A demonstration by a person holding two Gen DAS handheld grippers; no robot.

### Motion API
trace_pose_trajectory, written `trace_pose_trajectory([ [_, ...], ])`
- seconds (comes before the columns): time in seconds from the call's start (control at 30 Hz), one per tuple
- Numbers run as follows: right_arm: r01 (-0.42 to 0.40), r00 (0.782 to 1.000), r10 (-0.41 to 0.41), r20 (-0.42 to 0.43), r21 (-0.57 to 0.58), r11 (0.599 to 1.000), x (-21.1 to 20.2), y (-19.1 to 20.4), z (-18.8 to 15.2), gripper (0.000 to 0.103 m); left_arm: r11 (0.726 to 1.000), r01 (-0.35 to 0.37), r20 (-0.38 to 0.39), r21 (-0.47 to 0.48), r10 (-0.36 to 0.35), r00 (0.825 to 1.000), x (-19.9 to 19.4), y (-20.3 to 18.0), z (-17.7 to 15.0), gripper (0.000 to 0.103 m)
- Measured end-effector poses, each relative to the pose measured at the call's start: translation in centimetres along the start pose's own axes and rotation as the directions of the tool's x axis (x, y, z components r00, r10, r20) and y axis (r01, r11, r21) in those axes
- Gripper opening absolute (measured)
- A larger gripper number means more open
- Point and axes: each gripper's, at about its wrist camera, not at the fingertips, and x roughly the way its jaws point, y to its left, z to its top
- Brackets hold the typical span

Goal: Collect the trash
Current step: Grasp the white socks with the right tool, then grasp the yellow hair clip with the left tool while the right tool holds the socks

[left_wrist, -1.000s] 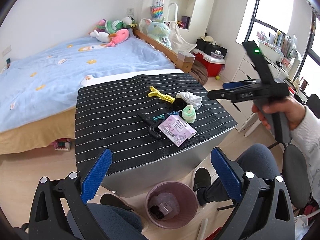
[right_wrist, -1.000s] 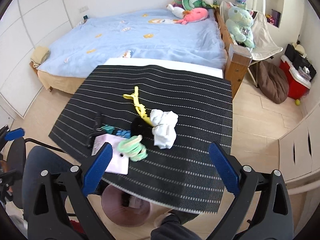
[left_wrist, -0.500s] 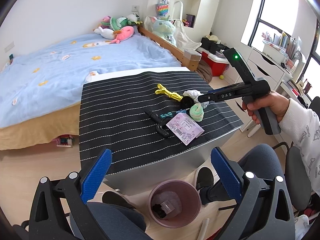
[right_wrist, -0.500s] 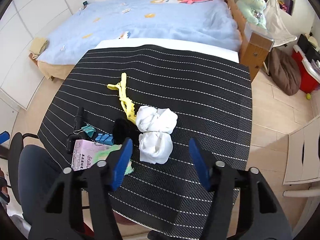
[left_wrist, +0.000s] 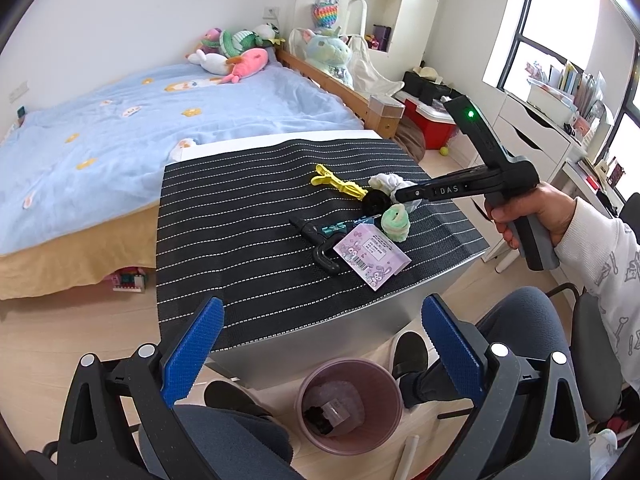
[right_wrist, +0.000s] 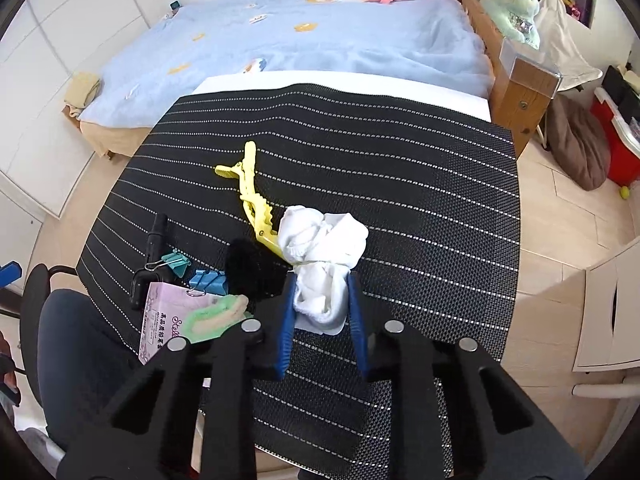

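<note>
On the striped mat [right_wrist: 400,168], near its front edge, my right gripper [right_wrist: 320,300] is set over the white wad [right_wrist: 320,256] — jaws closing, blue pads flanking the wad's lower half and at or near contact. Grip not yet firm, by my judgement. Left gripper [left_wrist: 320,352] hangs wide open w/ nothing between its pads, parked above the bin [left_wrist: 348,408], which sits on the floor just in front of the table.

Status: step in hand = pick up wad. Bin already holds some trash; most items remain on the mat.

Risks from here:

1. Partial grip. Wad is soft, lumpy, seemingly tied at the waist by a thin band. Pads hold only the lower lobe; upper lobe is free. If it compresses w/o resistance it may slip out on lift.
2. Snagging neighbours. Yellow clip [right_wrist: 250,196] touches the wad's upper-left side — its tip looks tucked under the wad. Black puff [right_wrist: 250,268] lies just beside the left pad. A lift could drag either one along or flick it off the mat.
3. Paper under wad. A pale flat scrap shows at the wad's near end, between the pads; cannot tell if it is attached. May drop mid-carry.
4. Transfer miss. Bin is below the table edge, between my knees; release too early and the wad lands on the floor or a shoe.

Other items — binder clips [right_wrist: 200,278], green scrunchie [right_wrist: 216,314], pink packet [right_wrist: 168,316] — sit left of the gripper, clear of the pads.
</note>
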Motion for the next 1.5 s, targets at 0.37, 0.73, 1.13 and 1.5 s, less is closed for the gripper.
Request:
trace_pose_trajectory([
  [0.37,0.001,0.996,-0.005,0.083,0.050,0.999,-3.3,0.5,-0.7,0.021,1.000,-0.001,0.005,0.012,0.001,1.000,0.7,-0.1,1.2,0.095],
  [0.73,-0.006,0.989,-0.005,0.148,0.070,0.998,-6.5,1.7,-2.5,0.022,0.999,0.019,-0.009,-0.039,-0.019,1.000,3.0,-0.4,6.0,0.095],
  [1.13,0.013,0.985,-0.032,0.171,0.112,0.994,-8.0,0.1,-4.4,0.022,0.970,-0.002,-0.187,-0.243,-0.045,0.981,9.4,-1.0,11.4,0.095],
  [1.5,0.026,0.981,-0.052,0.185,0.140,0.990,-9.1,-1.7,-5.9,0.022,0.911,-0.074,-0.340,-0.405,-0.075,0.937,16.9,-1.0,12.5,0.095],
])
